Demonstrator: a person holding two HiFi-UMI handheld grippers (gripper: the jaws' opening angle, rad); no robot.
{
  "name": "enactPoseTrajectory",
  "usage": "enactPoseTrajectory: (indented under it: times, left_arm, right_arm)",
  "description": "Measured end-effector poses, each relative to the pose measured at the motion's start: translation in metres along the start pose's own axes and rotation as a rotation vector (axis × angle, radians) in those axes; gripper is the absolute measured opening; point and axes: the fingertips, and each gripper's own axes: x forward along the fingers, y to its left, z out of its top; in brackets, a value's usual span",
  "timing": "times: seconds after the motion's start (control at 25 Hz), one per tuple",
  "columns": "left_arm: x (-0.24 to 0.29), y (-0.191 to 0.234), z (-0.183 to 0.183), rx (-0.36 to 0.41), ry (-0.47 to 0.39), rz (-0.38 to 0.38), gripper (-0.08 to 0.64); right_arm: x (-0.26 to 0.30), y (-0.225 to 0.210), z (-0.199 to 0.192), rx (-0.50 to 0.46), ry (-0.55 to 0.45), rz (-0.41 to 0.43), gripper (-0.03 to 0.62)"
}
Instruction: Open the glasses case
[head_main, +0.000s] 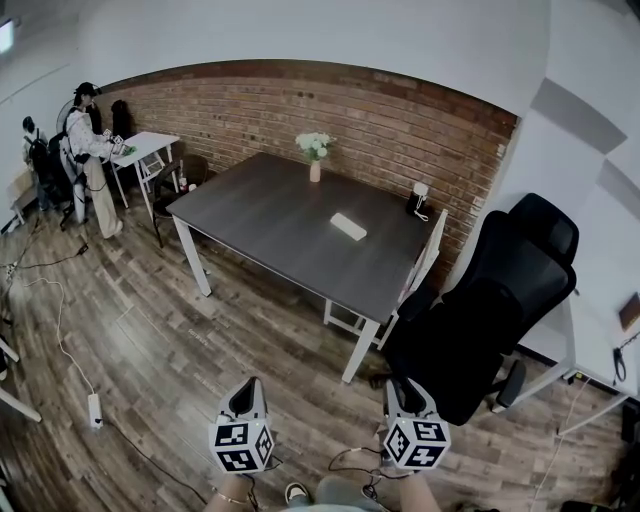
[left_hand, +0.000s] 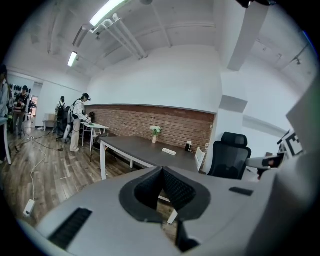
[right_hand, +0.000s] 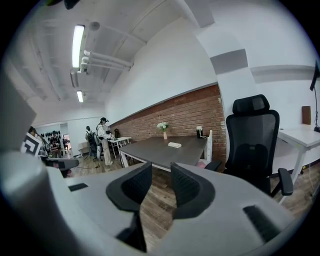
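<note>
The glasses case (head_main: 348, 226) is a pale, flat, closed oblong lying on the dark table (head_main: 270, 215), right of its middle. It also shows small and far off in the left gripper view, glasses case (left_hand: 169, 151), and in the right gripper view, glasses case (right_hand: 174, 145). Both grippers hang low over the wooden floor, well short of the table. My left gripper (head_main: 246, 390) has its pads (left_hand: 172, 187) meeting with nothing between them. My right gripper (head_main: 402, 392) stands open; floor shows through the gap between its fingers (right_hand: 187, 187).
A vase of white flowers (head_main: 315, 150) and a small dark device (head_main: 418, 200) stand near the table's far edge. A black office chair (head_main: 490, 310) and a white chair (head_main: 428, 262) stand at the table's right. People (head_main: 88, 150) stand at a far-left desk. A power strip (head_main: 95, 408) lies on the floor.
</note>
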Motion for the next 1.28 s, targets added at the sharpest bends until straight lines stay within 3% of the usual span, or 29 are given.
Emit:
enactPoseTrajectory:
  times: [0.4,1.28]
  left_arm:
    - [0.053,0.011,0.006,-0.015,0.008,-0.025,-0.005]
    - [0.283,-0.003,0.079,-0.018,-0.006,0.023,-0.005]
  right_arm:
    - [0.05,-0.002,0.009,-0.01,0.01,-0.017,0.117]
    - [0.278,-0.077,0.088,-0.013,0.046,0.068,0.117]
